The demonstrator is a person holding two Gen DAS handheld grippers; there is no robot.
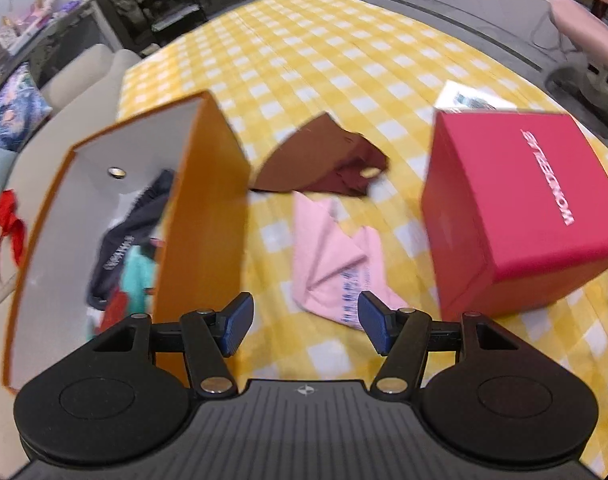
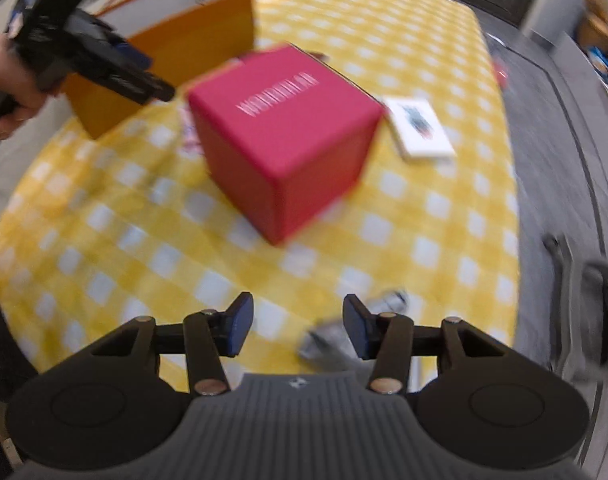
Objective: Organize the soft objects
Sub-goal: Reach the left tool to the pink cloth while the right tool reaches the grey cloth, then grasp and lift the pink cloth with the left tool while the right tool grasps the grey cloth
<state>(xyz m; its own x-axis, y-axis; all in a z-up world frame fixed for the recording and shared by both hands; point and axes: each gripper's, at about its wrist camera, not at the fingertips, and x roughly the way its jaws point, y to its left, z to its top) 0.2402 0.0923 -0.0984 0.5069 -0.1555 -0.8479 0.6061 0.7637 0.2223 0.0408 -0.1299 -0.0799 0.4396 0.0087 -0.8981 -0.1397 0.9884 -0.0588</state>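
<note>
At the far left of the left wrist view, an orange box [image 1: 207, 208] stood open on the bench [image 1: 344, 60], which was covered in a yellow and white checked cloth. Inside the box lay a heap of soft clothes: a dark garment [image 1: 131, 232] on top, with teal and red pieces beneath it. Just right of the box, a brown cloth [image 1: 324, 160] lay crumpled on the bench, and a pink cloth [image 1: 332, 256] lay in front of it, nearer the camera. The left tongs [image 1: 304, 322] hovered over the near edge of the pink cloth, released, with nothing between the pads. Further right stood a closed red box [image 1: 520, 208] with white lettering, and behind it a white card [image 1: 468, 98] lay flat.

In the right wrist view, a hand [image 2: 11, 88] held the left tongs at the upper left, in front of the orange box. The red box sat in the middle. The right tongs [image 2: 297, 328] were released and empty; a blurred grey cloth [image 2: 328, 340] lay on the bench just below the right pad.
</note>
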